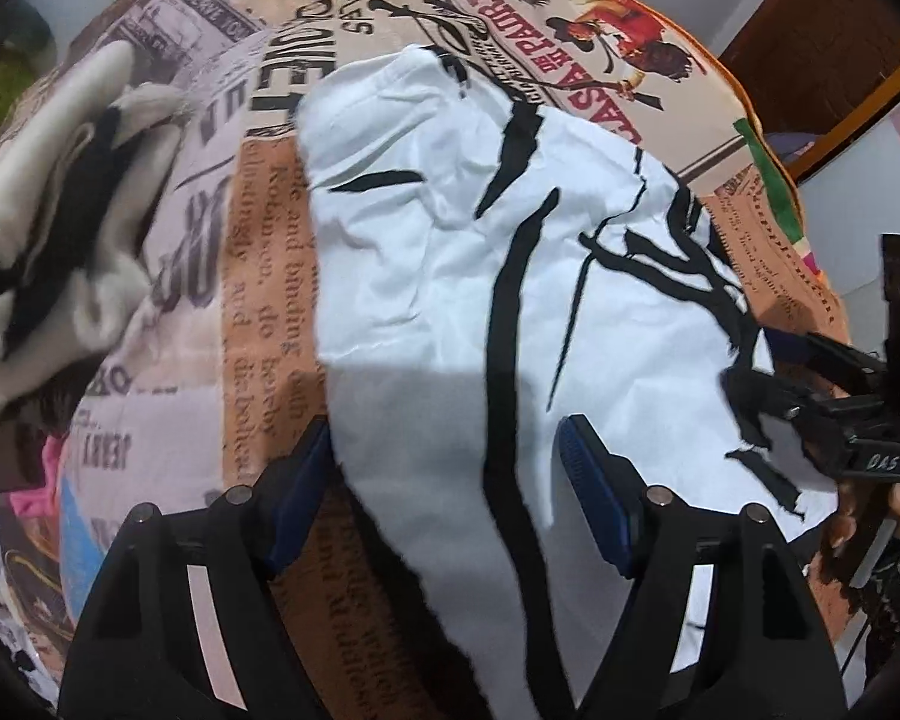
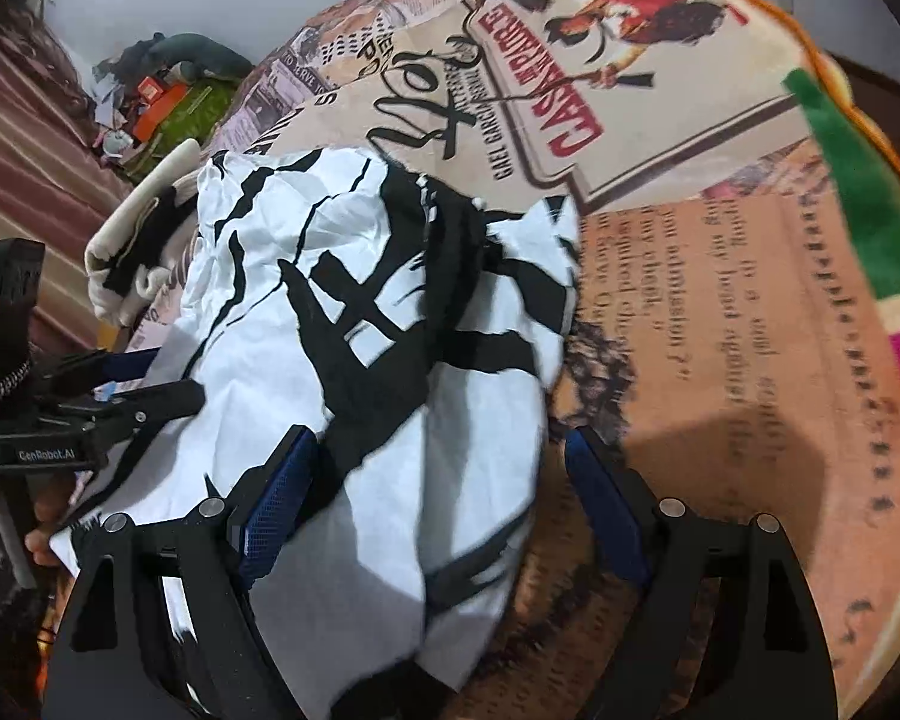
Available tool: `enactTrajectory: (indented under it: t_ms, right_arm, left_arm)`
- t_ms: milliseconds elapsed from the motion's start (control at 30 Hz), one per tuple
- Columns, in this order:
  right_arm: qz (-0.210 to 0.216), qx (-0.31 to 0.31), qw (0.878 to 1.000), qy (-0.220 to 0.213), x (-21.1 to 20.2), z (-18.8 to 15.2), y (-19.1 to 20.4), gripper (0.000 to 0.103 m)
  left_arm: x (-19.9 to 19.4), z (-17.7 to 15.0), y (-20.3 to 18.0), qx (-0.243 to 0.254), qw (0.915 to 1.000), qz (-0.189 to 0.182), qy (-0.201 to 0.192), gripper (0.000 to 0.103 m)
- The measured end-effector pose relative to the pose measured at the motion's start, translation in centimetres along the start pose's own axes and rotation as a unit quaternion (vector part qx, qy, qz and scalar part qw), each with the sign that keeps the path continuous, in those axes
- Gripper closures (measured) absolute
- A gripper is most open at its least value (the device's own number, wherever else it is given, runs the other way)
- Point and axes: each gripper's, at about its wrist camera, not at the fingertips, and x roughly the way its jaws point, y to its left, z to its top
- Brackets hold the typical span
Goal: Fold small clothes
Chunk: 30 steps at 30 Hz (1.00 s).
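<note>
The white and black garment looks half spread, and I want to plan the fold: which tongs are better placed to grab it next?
Probably the left tongs: open, with the garment lying between the fingers. The right tongs are open too, but the cloth covers mainly one side.
</note>
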Motion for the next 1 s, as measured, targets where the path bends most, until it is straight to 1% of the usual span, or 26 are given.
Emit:
enactTrajectory:
  t_ms: [33,100,133,167,200,233,300,333,367,400,500,567,667,767,833,867,967,1000]
  right_arm:
    - [0.007,0.0,1.0,0.005,0.4,0.1,0.2,0.021]
    - [0.021,-0.003,1.0,0.011,1.0,0.1,0.6,0.026]
    - [0.026,-0.001,1.0,0.016,1.5,0.1,0.8,0.027]
    - [0.029,0.002,0.999,0.018,1.8,0.2,0.8,0.033]
    - [0.033,0.004,0.999,0.019,1.9,0.2,0.8,0.04]
    - [0.04,0.008,0.999,0.02,2.1,0.2,0.7,0.044]
    - [0.055,0.015,0.998,0.026,2.2,0.2,0.4,0.059]
    - [0.062,0.02,0.997,0.028,2.1,0.2,0.3,0.064]
    - [0.071,0.024,0.997,0.029,2.0,0.1,0.2,0.072]
    - [0.073,0.024,0.997,0.029,1.9,0.1,0.2,0.078]
    - [0.061,0.001,0.998,0.018,1.2,0.1,1.4,0.087]
    - [0.049,-0.018,0.999,0.006,0.4,0.3,2.4,0.088]
    - [0.045,-0.036,0.998,-0.015,-1.3,0.7,3.8,0.089]
    - [0.043,-0.053,0.997,-0.043,-3.5,1.2,5.5,0.089]
    - [0.043,-0.065,0.995,-0.066,-5.1,1.7,7.0,0.089]
    - [0.043,-0.073,0.993,-0.077,-6.0,2.0,7.9,0.089]
    - [0.046,-0.09,0.989,-0.108,-8.0,2.9,10.2,0.089]
    - [0.049,-0.096,0.987,-0.119,-8.8,3.3,11.2,0.089]
  left_arm:
    - [0.1,0.1,-0.1,-0.001,1.0,-0.004,0.0,0.029]
    - [0.2,0.3,-0.4,0.007,0.9999,-0.01,-0.001,0.035]
    - [0.3,0.3,-0.6,0.013,0.9999,-0.006,-0.002,0.041]
    - [0.3,0.3,-0.7,0.02,0.9998,-0.001,-0.005,0.048]
    - [0.3,0.3,-0.8,0.025,0.9996,0.004,-0.007,0.051]
    - [0.4,0.3,-0.8,0.028,0.9995,0.004,-0.009,0.057]
    - [0.2,0.2,-0.6,0.029,0.9995,-0.002,-0.013,0.072]
    - [0.1,0.2,-0.5,0.03,0.9994,-0.005,-0.015,0.08]
    - [0.0,0.2,-0.4,0.029,0.9994,-0.013,-0.015,0.085]
    - [-0.1,0.2,-0.4,0.027,0.9993,-0.02,-0.016,0.086]
    - [-0.7,0.2,-0.7,0.031,0.9991,-0.016,-0.024,0.09]
    - [-1.7,0.1,-1.0,0.039,0.9984,-0.01,-0.039,0.091]
    - [-3.9,0.0,-1.2,0.046,0.9969,-0.004,-0.064,0.092]
    - [-6.9,0.0,-1.3,0.053,0.9936,0.006,-0.099,0.092]
    - [-9.7,-0.1,-1.2,0.057,0.9896,0.016,-0.131,0.092]
    - [-10.6,-0.1,-1.1,0.057,0.9883,0.018,-0.14,0.092]
    - [-14.9,0.0,-0.4,0.058,0.9803,0.031,-0.187,0.092]
    - [-15.7,0.0,-0.2,0.057,0.9783,0.034,-0.196,0.092]
